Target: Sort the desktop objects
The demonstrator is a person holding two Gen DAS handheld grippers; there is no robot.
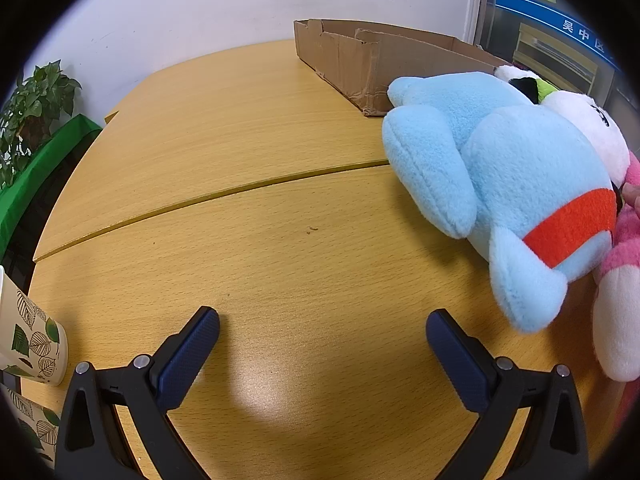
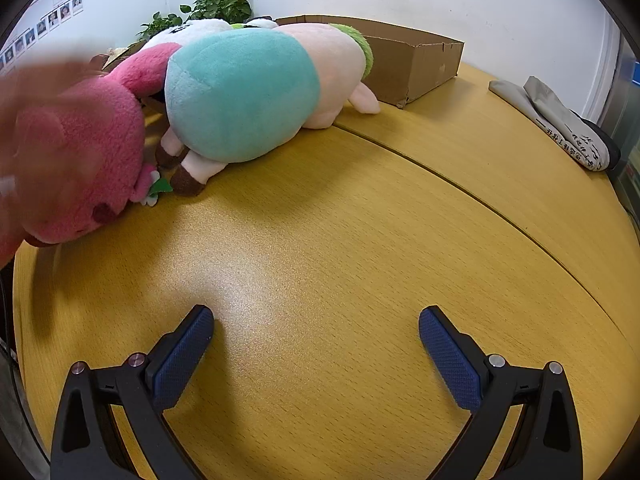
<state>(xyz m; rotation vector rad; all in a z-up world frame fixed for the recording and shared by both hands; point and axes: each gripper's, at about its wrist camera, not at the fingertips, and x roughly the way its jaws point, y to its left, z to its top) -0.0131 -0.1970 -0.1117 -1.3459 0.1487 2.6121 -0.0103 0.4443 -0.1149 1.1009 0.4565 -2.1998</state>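
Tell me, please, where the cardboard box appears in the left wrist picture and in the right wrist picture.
Left wrist view: the cardboard box stands at the top, right of centre, on the far part of the table, behind the light blue plush toy.
Right wrist view: the box stands at the top, right of centre, behind the plush pile.
Shared landmark: the pink plush toy.

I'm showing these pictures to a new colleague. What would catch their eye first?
Probably the pile of plush toys: a light blue plush with an orange-red band at the left wrist view's right, and a pink plush beside a teal and pale pink plush in the right wrist view. Behind them sits an open cardboard box on the wooden table.
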